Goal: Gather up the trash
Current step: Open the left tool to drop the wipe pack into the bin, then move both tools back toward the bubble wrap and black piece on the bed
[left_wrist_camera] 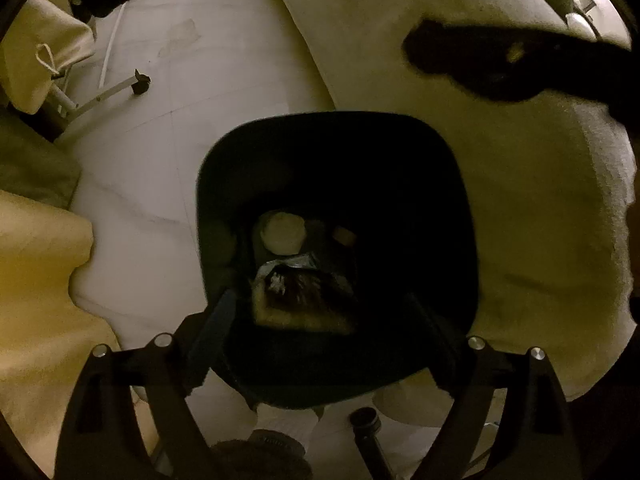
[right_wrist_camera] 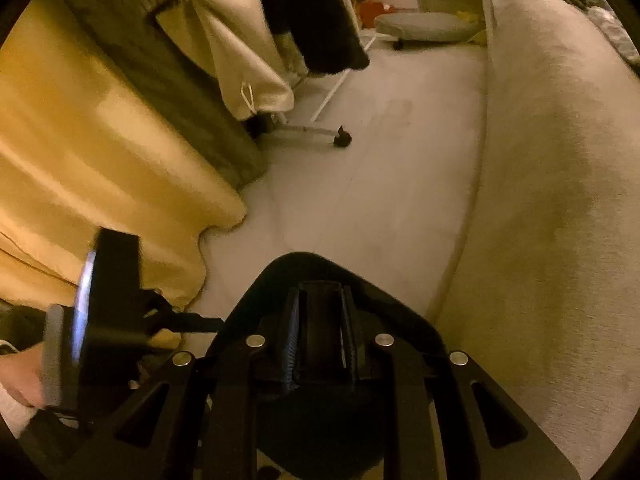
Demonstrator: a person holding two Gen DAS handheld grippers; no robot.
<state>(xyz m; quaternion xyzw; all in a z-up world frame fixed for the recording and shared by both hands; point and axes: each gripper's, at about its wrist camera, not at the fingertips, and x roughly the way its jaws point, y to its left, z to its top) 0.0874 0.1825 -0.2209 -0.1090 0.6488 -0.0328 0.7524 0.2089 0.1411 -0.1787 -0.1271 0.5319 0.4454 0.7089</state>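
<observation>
Pale grey floor [right_wrist_camera: 380, 184] mid-frame, mustard-yellow blanket [right_wrist_camera: 100, 152] at left, cream fuzzy bedding [right_wrist_camera: 560, 200] at right. Black plastic trash bin [left_wrist_camera: 420, 184] centre frame in the left view, with a crumpled wrapper [left_wrist_camera: 304, 292] and white round lid [left_wrist_camera: 282, 234] inside. Left gripper [left_wrist_camera: 320, 320] spread wide above it, grasping nothing. Right gripper [right_wrist_camera: 320, 328] clenched on the bin's rim, bottom centre.

Matt black plastic bin [left_wrist_camera: 420, 184], crinkled glossy foil wrapper [left_wrist_camera: 304, 280] inside (fuzzy pale cloth sofa [right_wrist_camera: 552, 184] beside)
</observation>
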